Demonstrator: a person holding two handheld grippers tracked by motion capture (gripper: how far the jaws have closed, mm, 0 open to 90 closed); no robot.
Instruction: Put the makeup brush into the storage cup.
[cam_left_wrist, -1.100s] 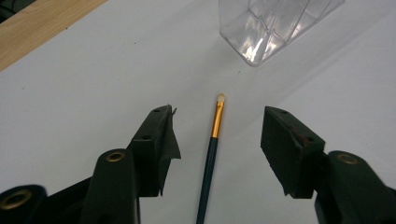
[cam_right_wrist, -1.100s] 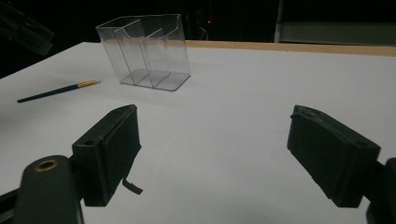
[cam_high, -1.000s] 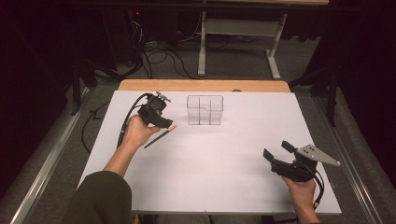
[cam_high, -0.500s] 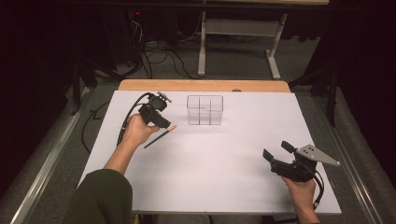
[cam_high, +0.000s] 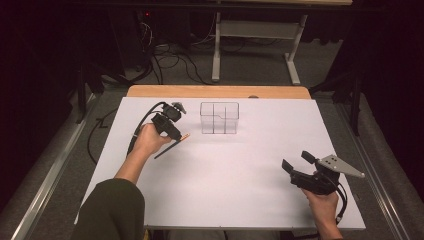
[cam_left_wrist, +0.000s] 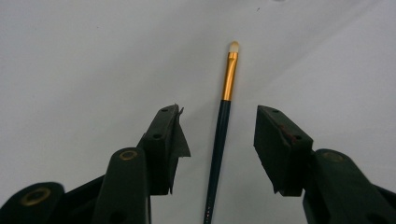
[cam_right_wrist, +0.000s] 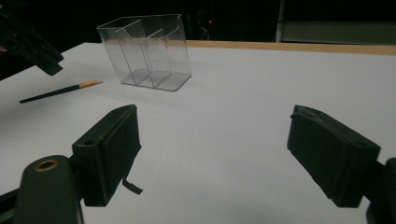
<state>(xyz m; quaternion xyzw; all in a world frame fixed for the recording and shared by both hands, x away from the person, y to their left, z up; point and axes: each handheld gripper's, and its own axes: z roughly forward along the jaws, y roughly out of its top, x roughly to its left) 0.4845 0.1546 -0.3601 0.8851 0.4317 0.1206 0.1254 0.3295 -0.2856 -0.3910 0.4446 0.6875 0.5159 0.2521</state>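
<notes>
One brush (cam_left_wrist: 219, 135), one clear organizer (cam_high: 219, 118), two tools on one table (cam_high: 250, 190).

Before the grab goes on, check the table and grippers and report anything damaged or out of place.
One oddity: on the left gripper, the lining of one pad is peeling, a torn flap curling toward the gap. Its jaws, which have just been closing, straddle the brush lying flat on the table without touching it. The clear organizer stands upright.
</notes>
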